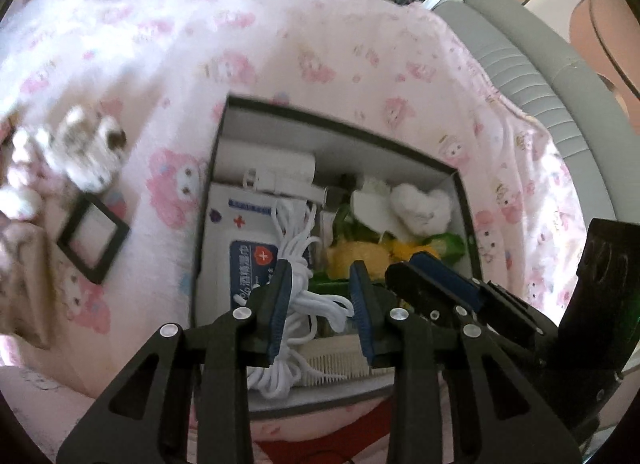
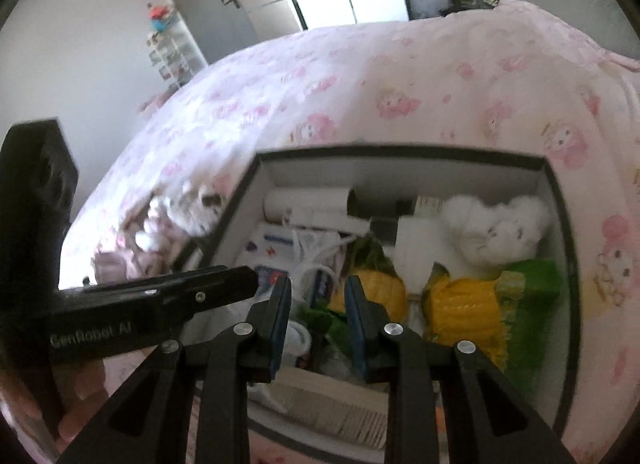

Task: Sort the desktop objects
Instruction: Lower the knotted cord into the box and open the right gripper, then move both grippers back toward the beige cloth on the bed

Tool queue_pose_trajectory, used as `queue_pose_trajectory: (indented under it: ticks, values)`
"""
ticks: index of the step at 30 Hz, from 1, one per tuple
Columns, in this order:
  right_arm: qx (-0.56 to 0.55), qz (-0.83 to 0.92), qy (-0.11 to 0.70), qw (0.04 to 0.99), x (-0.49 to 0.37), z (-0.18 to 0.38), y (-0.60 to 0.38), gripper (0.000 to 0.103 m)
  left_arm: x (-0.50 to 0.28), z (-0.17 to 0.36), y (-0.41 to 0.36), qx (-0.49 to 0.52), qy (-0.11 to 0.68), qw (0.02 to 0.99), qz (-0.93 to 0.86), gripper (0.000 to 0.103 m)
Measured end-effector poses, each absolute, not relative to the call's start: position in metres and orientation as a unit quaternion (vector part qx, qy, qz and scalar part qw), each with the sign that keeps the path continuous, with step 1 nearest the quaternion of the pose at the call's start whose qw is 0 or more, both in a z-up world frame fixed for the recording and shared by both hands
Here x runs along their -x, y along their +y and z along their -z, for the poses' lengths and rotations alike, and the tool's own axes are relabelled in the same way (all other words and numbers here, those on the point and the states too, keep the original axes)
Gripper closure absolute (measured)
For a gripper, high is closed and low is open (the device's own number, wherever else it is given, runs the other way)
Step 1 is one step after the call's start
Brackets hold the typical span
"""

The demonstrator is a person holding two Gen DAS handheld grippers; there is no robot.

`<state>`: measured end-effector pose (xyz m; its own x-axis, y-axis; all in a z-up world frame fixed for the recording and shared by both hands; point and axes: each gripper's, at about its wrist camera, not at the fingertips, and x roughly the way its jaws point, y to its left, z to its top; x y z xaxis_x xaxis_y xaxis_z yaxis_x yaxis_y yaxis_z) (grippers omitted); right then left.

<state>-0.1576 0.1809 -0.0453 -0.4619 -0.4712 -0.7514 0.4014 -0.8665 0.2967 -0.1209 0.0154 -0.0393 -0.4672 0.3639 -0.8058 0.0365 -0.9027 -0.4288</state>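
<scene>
Both tools hover over the storage box (image 1: 218,168), a dark-rimmed open box sitting on a bed covered by a pink cartoon-print blanket (image 1: 280,44), and the sorting looks well along, since the box is already crowded. Inside lie a white cable bundle (image 1: 298,248), a pack of wipes (image 1: 236,240), a white roll (image 2: 308,202), a white plush toy (image 2: 498,230), yellow-and-green corn toys (image 2: 468,304) and a pale comb (image 1: 332,360) near the front wall. The left tool (image 1: 320,300) hangs just above the cable bundle; its blue pads stand apart and the cord shows between them, but whether either pad presses on it I cannot tell, so this may be a release after dropping the cable in. The right tool (image 2: 318,312) has its jaws apart with nothing gripped, poised over the gap between the wipes and the nearer corn toy. What seems left to sort lies outside the box on the blanket to its left: a blurred brown-and-white plush (image 1: 86,144) and a small black frame (image 1: 93,238). The next move probably calls for lifting the left tool clear of the cord without snagging a loop, then swinging it left toward those items.
</scene>
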Motion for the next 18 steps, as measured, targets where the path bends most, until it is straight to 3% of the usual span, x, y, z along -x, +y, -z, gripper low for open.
queue_pose_trajectory:
  ticks: [5, 18]
  values:
    - [-0.439, 0.865, -0.029, 0.24, 0.143, 0.018, 0.171, 0.075, 0.101, 0.003, 0.005, 0.473, -0.189, 0.104, -0.854, 0.061]
    - [-0.416, 0.871, -0.001, 0.262, 0.095, -0.013, 0.122, 0.067, 0.037, -0.033, -0.047, 0.427, -0.177, 0.08, -0.883, 0.057]
